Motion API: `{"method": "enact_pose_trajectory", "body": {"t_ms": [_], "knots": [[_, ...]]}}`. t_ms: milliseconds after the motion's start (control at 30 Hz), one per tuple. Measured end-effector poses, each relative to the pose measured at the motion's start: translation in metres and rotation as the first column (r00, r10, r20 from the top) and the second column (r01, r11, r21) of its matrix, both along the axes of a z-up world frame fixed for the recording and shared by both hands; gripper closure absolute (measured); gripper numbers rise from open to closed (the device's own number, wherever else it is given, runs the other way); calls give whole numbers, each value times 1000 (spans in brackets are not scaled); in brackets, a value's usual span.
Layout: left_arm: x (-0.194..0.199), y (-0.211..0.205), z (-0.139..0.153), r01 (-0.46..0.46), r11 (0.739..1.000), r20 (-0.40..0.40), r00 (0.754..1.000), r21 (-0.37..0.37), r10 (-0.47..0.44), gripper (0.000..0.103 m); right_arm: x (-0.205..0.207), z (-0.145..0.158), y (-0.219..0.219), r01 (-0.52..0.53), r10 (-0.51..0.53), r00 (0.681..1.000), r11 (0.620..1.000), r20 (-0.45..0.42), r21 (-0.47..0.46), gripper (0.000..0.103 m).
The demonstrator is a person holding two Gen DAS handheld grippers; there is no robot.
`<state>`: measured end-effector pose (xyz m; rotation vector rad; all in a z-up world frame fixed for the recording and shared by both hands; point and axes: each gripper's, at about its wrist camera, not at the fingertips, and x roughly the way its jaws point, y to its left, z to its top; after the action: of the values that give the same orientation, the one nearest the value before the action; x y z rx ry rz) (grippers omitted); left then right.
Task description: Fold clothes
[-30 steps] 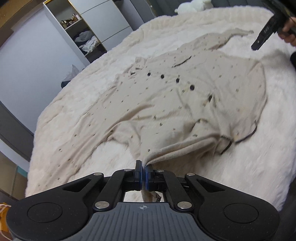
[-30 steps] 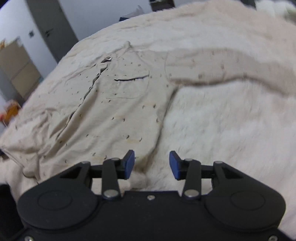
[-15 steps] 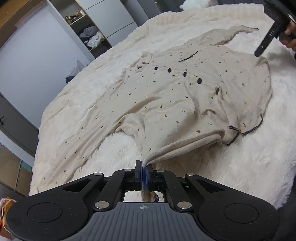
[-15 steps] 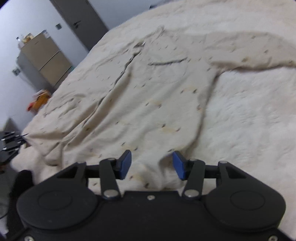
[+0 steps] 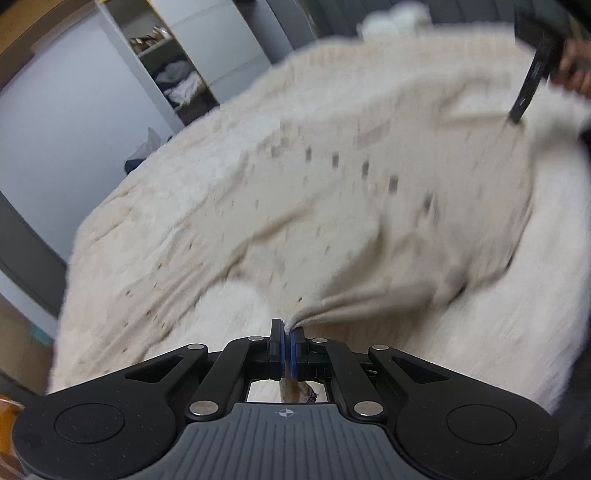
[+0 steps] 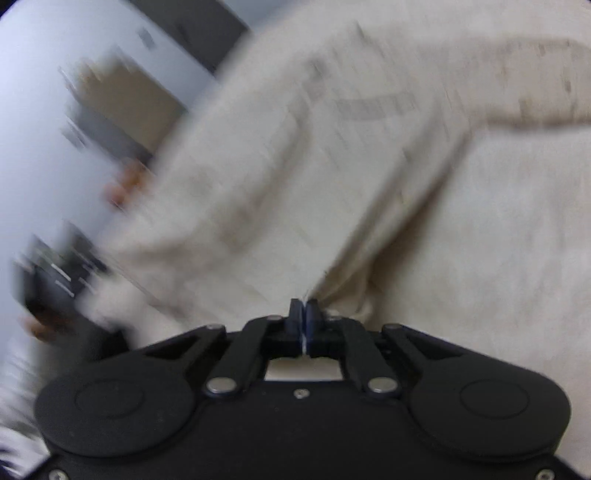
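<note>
A beige long-sleeved shirt (image 5: pixel 351 206) with small dark spots and a row of dark buttons lies spread on a fluffy white bed cover (image 5: pixel 517 302). My left gripper (image 5: pixel 287 334) is shut on the shirt's near hem, which bunches into the pads. My right gripper (image 6: pixel 303 314) is shut on the shirt's (image 6: pixel 303 177) other edge, cloth pulled taut from the pinch. In the left wrist view the right gripper (image 5: pixel 524 99) shows at the far right, held by a hand (image 5: pixel 576 70). Both views are motion-blurred.
An open shelf unit (image 5: pixel 173 77) with folded clothes stands beyond the bed on the left. A white soft toy (image 5: pixel 391 18) sits at the far end of the bed. A brown cabinet (image 6: pixel 122 96) and a dark door show, blurred, beyond the bed.
My right gripper has closed on the shirt's edge; it stood open half a second ago. Both views now blur with fast motion. The left gripper keeps its hold on the hem.
</note>
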<state>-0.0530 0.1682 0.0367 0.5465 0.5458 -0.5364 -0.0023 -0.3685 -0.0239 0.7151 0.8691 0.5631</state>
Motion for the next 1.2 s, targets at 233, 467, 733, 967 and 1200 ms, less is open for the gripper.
{"method": "enact_pose_trajectory", "body": {"t_ms": [233,467,733,967,1200], "knots": [[3,-19,-30,4,973,-8,1000,231,-3,101,11,-12,-68,371,-372,921,928,-117,-26,97],[-20,-50,-92,157,897,-70,988,413,-140,93,-4,-64,-60,270,-310,940,930,-139,-249,58],[-32,-64,-121,251,846,-96,967,470,-234,68,-8,-62,-44,41,-29,999,937,38,-346,37],[-35,-64,-127,274,831,-81,960,485,-269,63,11,-76,-32,-183,224,974,879,41,-441,36],[-28,-72,-147,292,786,-65,949,545,-308,67,22,-84,-10,-272,267,961,875,-69,-400,98]]}}
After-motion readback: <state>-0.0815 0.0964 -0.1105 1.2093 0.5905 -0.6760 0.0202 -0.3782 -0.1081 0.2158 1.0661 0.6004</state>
